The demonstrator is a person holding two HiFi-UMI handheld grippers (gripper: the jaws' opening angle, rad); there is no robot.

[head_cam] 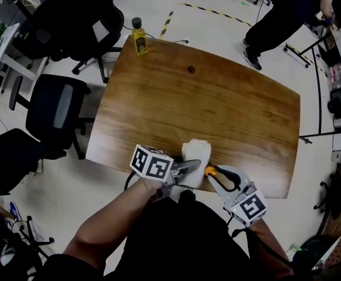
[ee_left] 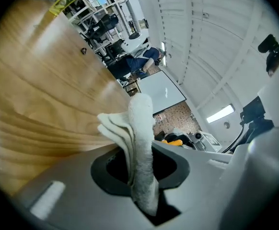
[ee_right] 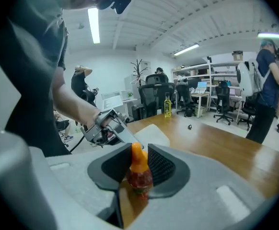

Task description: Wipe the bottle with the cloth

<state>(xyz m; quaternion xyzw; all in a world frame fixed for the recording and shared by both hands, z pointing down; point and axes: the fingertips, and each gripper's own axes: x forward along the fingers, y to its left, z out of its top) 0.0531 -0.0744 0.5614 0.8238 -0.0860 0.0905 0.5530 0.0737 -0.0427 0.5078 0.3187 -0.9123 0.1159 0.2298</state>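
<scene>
Near edge of the wooden table: both grippers are held low, close together, just in front of the operator.

Left gripper: jaws pinching a folded white cloth, which stands up between the pads. Its free end rests on the tabletop.

Right gripper: jaws clamped on a small bottle with an orange nozzle and red contents, nozzle pointing away from the hand.

The cloth lies just beside the bottle's nozzle (contact cannot be told from either side).

Mid-table: one small dark object, well apart from the work.

Far corner: a yellow oil bottle, upright.

Beyond: a black office chair on the left, and a second person standing on the floor past the far right corner.
</scene>
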